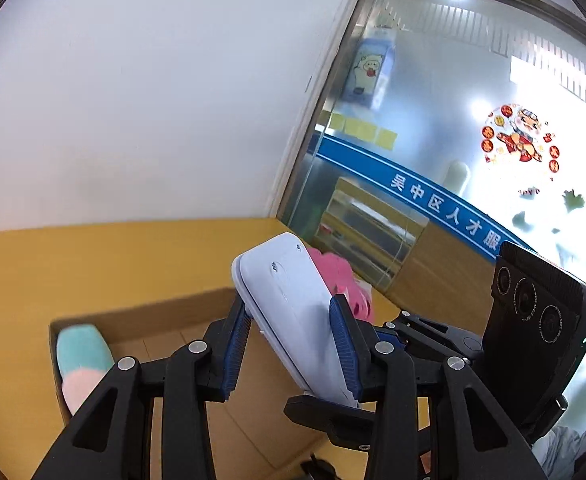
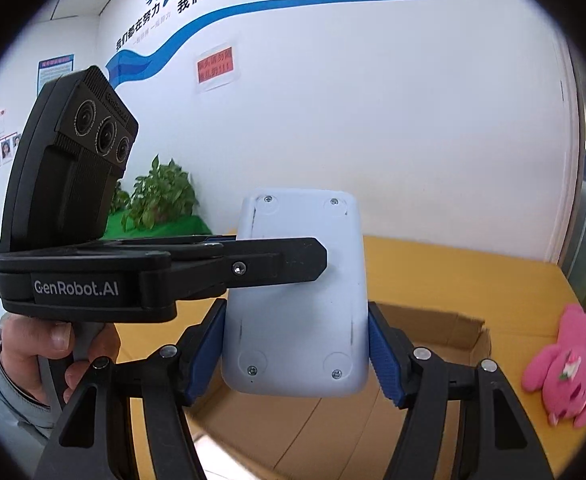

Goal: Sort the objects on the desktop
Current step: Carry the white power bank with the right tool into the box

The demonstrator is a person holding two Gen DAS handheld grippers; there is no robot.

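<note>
A: We log the white device (image 2: 297,296) first. Seen from the right wrist, it stands almost upright with its screwed back panel facing the camera, lifted clear above the cardboard box (image 2: 433,320).

B: Agreed. The right gripper (image 2: 297,352) clamps it across its width; both blue pads (image 2: 385,360) press flat against its long edges, at 9 and 3 o'clock of the casing.

A: The left gripper (image 1: 291,344) grasps it too. In the left wrist view the device (image 1: 293,312) leans toward 11 o'clock, with one pad on each side of it. From the right wrist we see the left tool entering from 9 o'clock, its finger (image 2: 285,260) laid across the upper half of the panel.

B: So we record a two-tool hold on one item. A hand (image 2: 49,344) wraps the left tool's handle at 8 o'clock in the right wrist view.

A: Other items: a pink plush toy (image 2: 565,368) lies on the yellow table (image 2: 453,256) at 3 o'clock, just outside the box. The left wrist shows it (image 1: 345,276) partly hidden behind the device.

B: And a teal-and-pink plush (image 1: 81,360) sits inside the box (image 1: 141,312), against its wall at 8 o'clock. A potted plant (image 2: 165,196) stands by the wall at 10 o'clock.
</note>
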